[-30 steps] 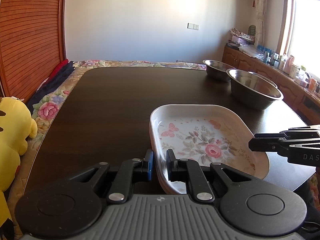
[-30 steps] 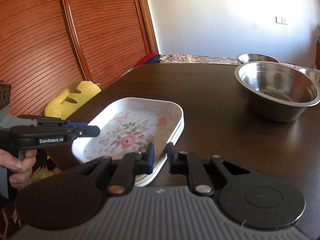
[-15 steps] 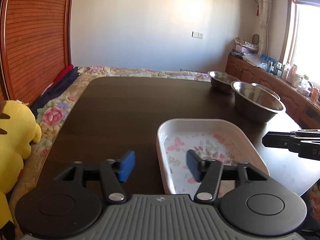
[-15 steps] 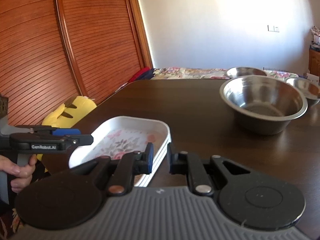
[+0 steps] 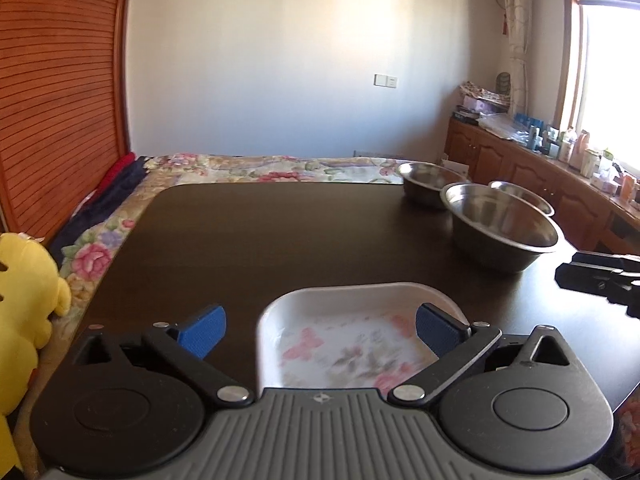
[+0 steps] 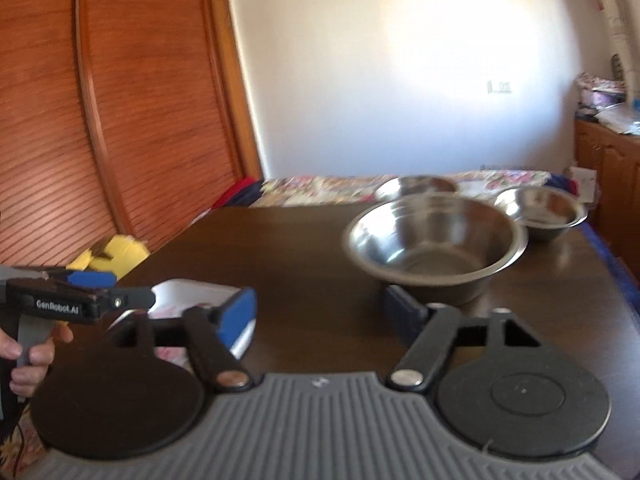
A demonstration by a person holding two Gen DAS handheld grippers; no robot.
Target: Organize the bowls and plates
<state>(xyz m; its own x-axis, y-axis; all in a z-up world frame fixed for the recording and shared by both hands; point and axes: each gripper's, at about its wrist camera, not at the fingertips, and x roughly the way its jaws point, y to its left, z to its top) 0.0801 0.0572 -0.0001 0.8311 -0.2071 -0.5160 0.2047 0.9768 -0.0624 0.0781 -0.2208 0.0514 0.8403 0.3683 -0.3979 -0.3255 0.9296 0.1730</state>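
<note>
The left gripper (image 5: 318,330) is spread wide open, and its blue pads (image 5: 202,331) hold nothing. Between the two pads lies the white plastic tray with pink flowers painted inside (image 5: 352,344). It rests flat on the dark brown wooden table (image 5: 260,240), near the edge at 6 o'clock. The pads stand apart from the tray's sides and do not touch it.

The right gripper (image 6: 320,314) is wide open too, and it is empty. From its camera the flowered tray (image 6: 192,292) peeks out at 9 o'clock, partly hidden behind the gripper's left finger. A person's hand (image 6: 28,350) grips the grey handle of the left gripper at the far 9 o'clock side.

There are three shiny round metal bowls on the table. The big metal bowl (image 6: 436,246) sits open side up, just past the right gripper's fingers at 1 o'clock. A small metal bowl (image 6: 542,212) stands near it at 2 o'clock. A far metal bowl (image 6: 416,187) sits behind the big one at the back edge of the table.

A yellow plush toy (image 5: 26,300) sits beside the table at 9 o'clock. Past the table lies a flowery bedspread (image 5: 260,170). A brown wooden slatted door (image 6: 100,120) fills the left wall.
</note>
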